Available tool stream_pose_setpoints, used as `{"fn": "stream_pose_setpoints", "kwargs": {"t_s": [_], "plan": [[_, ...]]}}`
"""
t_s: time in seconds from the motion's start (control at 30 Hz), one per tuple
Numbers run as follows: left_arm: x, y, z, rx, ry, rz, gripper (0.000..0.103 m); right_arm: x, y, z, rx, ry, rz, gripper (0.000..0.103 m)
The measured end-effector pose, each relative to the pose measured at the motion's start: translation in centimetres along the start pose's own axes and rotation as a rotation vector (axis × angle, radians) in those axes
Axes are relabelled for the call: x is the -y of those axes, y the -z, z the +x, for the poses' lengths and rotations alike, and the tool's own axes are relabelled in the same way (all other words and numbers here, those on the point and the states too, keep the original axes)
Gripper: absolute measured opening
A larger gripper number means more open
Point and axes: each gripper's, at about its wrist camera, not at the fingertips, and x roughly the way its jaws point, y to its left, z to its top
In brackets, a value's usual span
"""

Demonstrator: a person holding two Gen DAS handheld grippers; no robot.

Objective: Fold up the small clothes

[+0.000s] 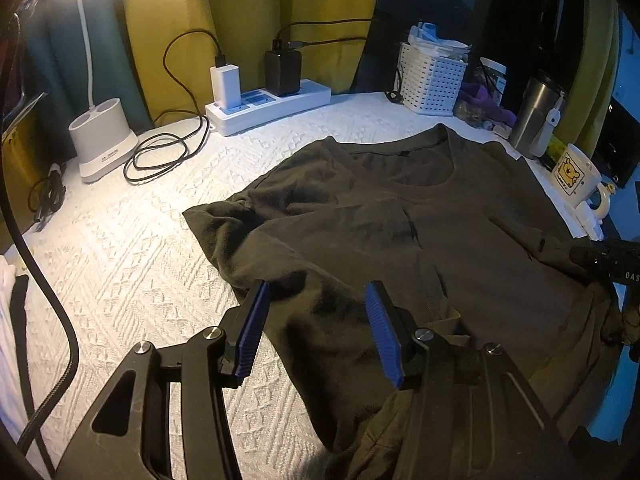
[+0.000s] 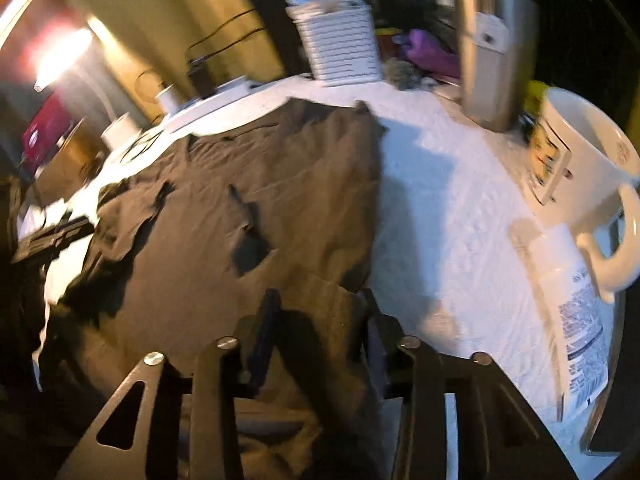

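A dark olive T-shirt [image 1: 440,240] lies spread front-up on the white textured cover [image 1: 140,260], neckline toward the far side. Its left sleeve is rumpled. My left gripper [image 1: 317,286] hovers over the shirt's near left part. Its blue pads [image 1: 252,328] stand wide apart, with only flat fabric below them. In the blurred right wrist view the shirt [image 2: 240,184] fills the left half. My right gripper [image 2: 320,296] sits over the shirt's near right edge with a clear gap between its fingers [image 2: 268,320]. Fabric lies in that gap, and I see no pinch.
At the back stand a power strip [image 1: 268,110] with chargers and looped cables, a lamp base [image 1: 102,140] and a white basket [image 1: 432,80]. On the right are a steel tumbler [image 1: 536,116], a cartoon mug [image 2: 580,168] and a lying white bottle [image 2: 572,320].
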Motion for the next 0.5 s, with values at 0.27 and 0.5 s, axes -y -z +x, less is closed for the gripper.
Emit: {"fn": "stream_pose_setpoints", "kwargs": {"t_s": [0.27, 0.5], "plan": [[0.1, 1.1, -1.1, 0.001, 0.026, 0.007, 0.05, -3.3, 0.6, -0.1, -0.014, 0.008, -0.069, 0.038], [-0.5, 2.4, -1.8, -0.01, 0.024, -0.004, 0.05, -4.1, 1.4, 0.2, -0.027, 0.024, -0.085, 0.038]]}}
